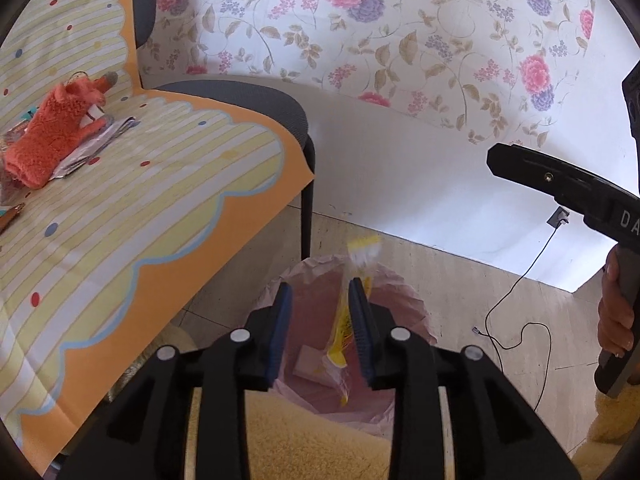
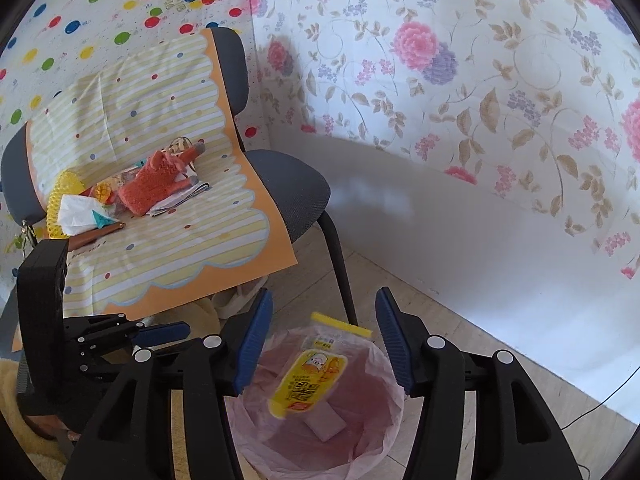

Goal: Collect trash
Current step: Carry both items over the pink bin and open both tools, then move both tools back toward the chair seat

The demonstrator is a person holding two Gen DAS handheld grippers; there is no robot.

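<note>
A yellow snack wrapper (image 2: 308, 376) hangs loose in the air over the bin with the pink liner (image 2: 384, 420), and no pad touches it. In the left wrist view the wrapper (image 1: 348, 320) is blurred between the fingers of my left gripper (image 1: 320, 286), which is open above the bin (image 1: 400, 312). My right gripper (image 2: 325, 294) is open and empty, also above the bin. More litter lies on the chair: an orange fuzzy glove (image 2: 156, 188), a white tissue (image 2: 76, 212) and folded paper (image 2: 180, 200).
A pale block (image 2: 326, 424) lies at the bottom of the bin. The chair (image 2: 296, 184) with its striped cloth (image 2: 168, 248) stands left of the bin, its leg (image 2: 340, 272) close by. A black cable (image 1: 516, 320) runs across the floor. A hand (image 1: 616, 312) holds the right gripper's handle.
</note>
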